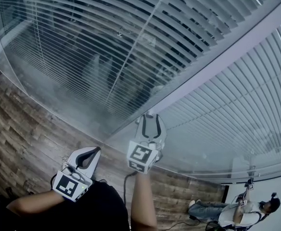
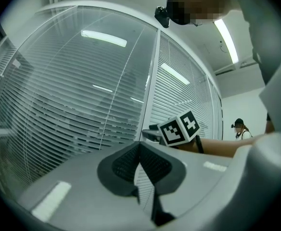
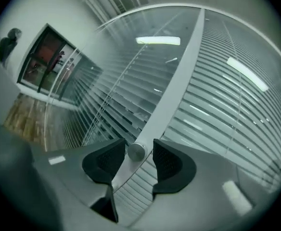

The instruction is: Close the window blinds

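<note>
At the far left the left gripper (image 2: pixel 139 144) hangs low, well apart from the glass, its fingers (image 2: pixel 123 165) pressed together on nothing; I judge it has no part in this step and does best out of the way. Above it, behind the glass, the left pane's blinds (image 1: pixel 83 57) have their slats tilted partly open, with darker shapes showing between them, so the closing is not yet done there. To their right runs the pale frame post (image 1: pixel 217 64) between the two panes, and on it sits a small round metal knob (image 3: pixel 136 151), most likely the control that tilts the slats. The right gripper (image 3: pixel 139 144) points at the post with its fingers wide on either side of the knob, which sits in the gap between the pads; no pad visibly presses on it, so nothing is gripped so far. To do the step well, bring the gripper square to the knob so it sits mid-pad, then close firmly, since smooth metal may slip. Turn the gripper about the knob's own axis rather than swinging the arm. Which direction closes the slats cannot be told, so start with a small turn and watch them. Further right, the right pane's blinds (image 1: pixel 236 109) look flatter and paler. In the bottom right corner, another person (image 1: pixel 249 208) is far off.
</note>
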Demonstrator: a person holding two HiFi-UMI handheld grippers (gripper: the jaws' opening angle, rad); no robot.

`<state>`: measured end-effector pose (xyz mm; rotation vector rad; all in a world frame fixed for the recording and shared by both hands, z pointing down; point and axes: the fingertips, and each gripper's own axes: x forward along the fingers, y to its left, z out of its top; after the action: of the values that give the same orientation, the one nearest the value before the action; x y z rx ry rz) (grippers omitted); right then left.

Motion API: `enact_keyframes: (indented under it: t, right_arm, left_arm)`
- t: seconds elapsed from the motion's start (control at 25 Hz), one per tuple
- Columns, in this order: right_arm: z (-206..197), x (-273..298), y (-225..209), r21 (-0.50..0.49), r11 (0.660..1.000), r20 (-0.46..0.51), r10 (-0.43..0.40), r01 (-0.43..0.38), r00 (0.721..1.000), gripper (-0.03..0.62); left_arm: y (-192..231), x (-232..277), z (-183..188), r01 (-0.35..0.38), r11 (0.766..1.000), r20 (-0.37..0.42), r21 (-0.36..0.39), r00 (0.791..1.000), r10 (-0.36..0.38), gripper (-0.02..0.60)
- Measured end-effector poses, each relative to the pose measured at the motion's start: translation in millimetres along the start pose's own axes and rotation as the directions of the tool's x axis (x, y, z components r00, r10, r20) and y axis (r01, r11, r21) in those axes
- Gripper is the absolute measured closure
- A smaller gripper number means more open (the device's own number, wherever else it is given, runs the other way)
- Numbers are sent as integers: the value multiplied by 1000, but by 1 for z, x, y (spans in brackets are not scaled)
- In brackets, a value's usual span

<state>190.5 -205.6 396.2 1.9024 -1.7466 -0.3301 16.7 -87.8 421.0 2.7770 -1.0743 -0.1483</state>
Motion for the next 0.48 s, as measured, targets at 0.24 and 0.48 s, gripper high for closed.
enact_keyframes:
  t: [0.24,0.48]
  right_arm:
    - [-8,8,4,-125,992,-62,-36,28,997,447]
    - [-6,9,-1,61,998,-29,-34,36,999,457]
  left_arm:
    - [-3,-2,3,3,1000,3,1,1000,-3,580]
    - [-8,-1,9,8,1000,37,21,999,-9,580]
